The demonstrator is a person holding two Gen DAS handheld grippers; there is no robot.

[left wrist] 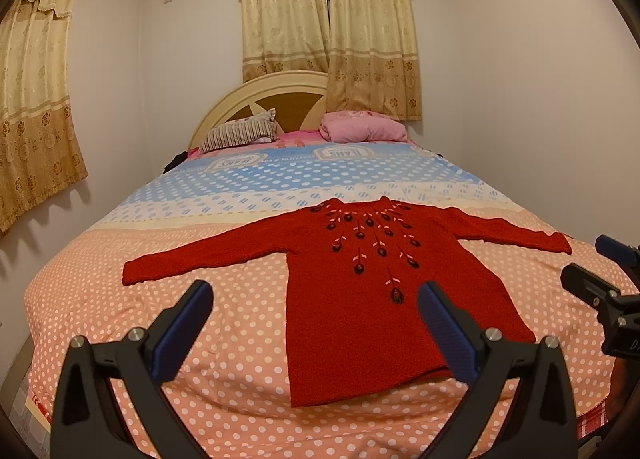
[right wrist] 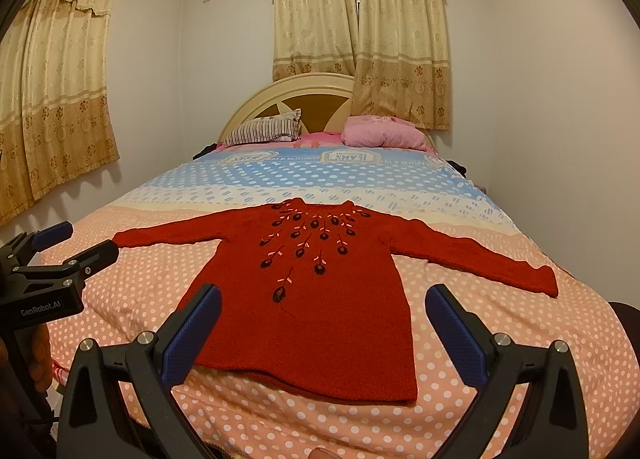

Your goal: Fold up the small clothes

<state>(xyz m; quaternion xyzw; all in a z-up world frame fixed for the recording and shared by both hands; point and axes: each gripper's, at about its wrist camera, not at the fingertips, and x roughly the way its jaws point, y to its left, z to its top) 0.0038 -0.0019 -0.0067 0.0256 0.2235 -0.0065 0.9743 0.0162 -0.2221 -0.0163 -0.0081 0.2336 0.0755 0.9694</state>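
Observation:
A small red knitted sweater (left wrist: 360, 311) with dark embroidered flowers lies flat and face up on the bed, both sleeves spread out, its hem toward me. In the right wrist view the same sweater (right wrist: 320, 319) fills the middle. My left gripper (left wrist: 316, 295) hovers open above the hem's left part, nothing between its blue pads. My right gripper (right wrist: 324, 299) is open too, over the hem's middle, and shows at the right edge of the left wrist view as the right gripper (left wrist: 600, 263). At the left of the right wrist view, the left gripper (right wrist: 80, 239) is held by a hand.
The bed (left wrist: 160, 319) has a pink dotted cover, blue toward the head. A striped pillow (left wrist: 240, 135) and a pink pillow (left wrist: 364, 127) lie by the headboard (left wrist: 256, 95). Walls stand close on both sides, with curtains (left wrist: 328, 31) behind and at the left.

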